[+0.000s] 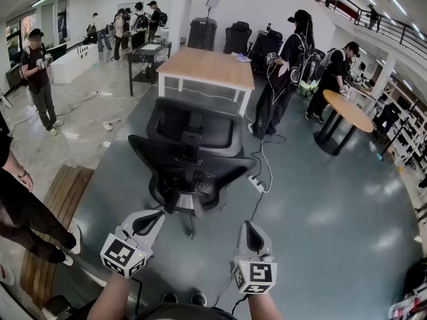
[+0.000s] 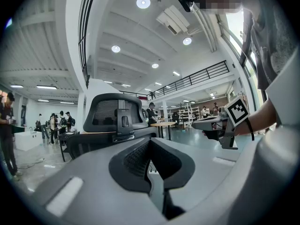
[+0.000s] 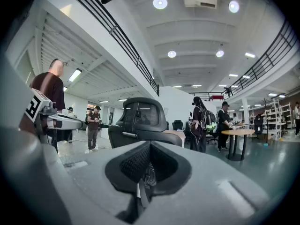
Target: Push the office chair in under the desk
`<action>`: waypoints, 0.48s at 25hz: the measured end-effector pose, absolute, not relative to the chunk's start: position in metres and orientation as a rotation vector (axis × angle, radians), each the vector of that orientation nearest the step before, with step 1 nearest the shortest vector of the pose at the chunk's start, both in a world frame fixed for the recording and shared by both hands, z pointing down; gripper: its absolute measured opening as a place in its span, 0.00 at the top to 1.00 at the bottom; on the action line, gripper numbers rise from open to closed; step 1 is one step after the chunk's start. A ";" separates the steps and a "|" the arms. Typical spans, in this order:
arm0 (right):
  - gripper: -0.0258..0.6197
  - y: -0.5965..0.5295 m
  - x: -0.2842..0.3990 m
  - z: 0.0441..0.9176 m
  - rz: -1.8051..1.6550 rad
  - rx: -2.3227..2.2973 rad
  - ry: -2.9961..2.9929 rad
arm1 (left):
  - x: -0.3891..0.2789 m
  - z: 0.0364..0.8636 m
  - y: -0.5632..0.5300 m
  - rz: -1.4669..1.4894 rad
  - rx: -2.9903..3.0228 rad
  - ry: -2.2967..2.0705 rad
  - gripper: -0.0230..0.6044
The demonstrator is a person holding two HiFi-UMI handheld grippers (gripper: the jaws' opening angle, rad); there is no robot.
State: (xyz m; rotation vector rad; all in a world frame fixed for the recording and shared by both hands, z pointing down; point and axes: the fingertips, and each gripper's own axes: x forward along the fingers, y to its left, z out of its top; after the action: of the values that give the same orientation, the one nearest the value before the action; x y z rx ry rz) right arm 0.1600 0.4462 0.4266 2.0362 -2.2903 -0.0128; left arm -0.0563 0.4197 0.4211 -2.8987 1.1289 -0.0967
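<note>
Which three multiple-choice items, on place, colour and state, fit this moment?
1. Where is the office chair? A) short of the desk, ahead of both grippers B) tucked under the desk C) behind both grippers
2. Chair colour? A) white B) black C) red
3. Jaws of the left gripper and right gripper? A) wide open B) clamped on the chair C) shut, empty
A: a gap separates chair and desk. B: back and seat are black. C: each gripper view shows jaws together, nothing between.

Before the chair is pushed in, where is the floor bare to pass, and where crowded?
Bare: the grey floor between the power strip and the round table. Crowded: the right end of the desk, where a person stands by cables.
</note>
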 end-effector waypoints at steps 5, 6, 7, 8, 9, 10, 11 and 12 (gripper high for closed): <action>0.97 0.442 0.156 0.431 -0.003 2.034 -2.295 | -0.059 0.426 0.416 -0.104 -2.909 1.125 0.93; 0.97 0.442 0.155 0.430 -0.003 2.035 -2.293 | -0.059 0.426 0.415 -0.105 -2.912 1.123 0.93; 0.97 0.442 0.155 0.430 -0.002 2.036 -2.291 | -0.059 0.426 0.415 -0.106 -2.914 1.120 0.93; 0.97 0.442 0.154 0.429 -0.003 2.038 -2.289 | -0.059 0.426 0.414 -0.105 -2.917 1.118 0.93; 0.97 0.441 0.154 0.429 -0.002 2.041 -2.287 | -0.059 0.426 0.412 -0.103 -2.919 1.116 0.93; 0.97 0.441 0.154 0.429 -0.002 2.044 -2.285 | -0.059 0.427 0.411 -0.101 -2.921 1.115 0.93; 0.97 0.440 0.154 0.430 0.000 2.047 -2.283 | -0.060 0.428 0.408 -0.101 -2.923 1.113 0.93; 0.97 0.439 0.154 0.430 0.002 2.050 -2.281 | -0.060 0.429 0.406 -0.102 -2.925 1.111 0.93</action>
State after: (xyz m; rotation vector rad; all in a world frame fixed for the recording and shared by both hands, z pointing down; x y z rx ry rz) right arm 0.1545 0.4385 0.4305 2.0498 -2.2807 0.0021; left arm -0.0597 0.4061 0.4288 -2.9253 1.1108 -0.1018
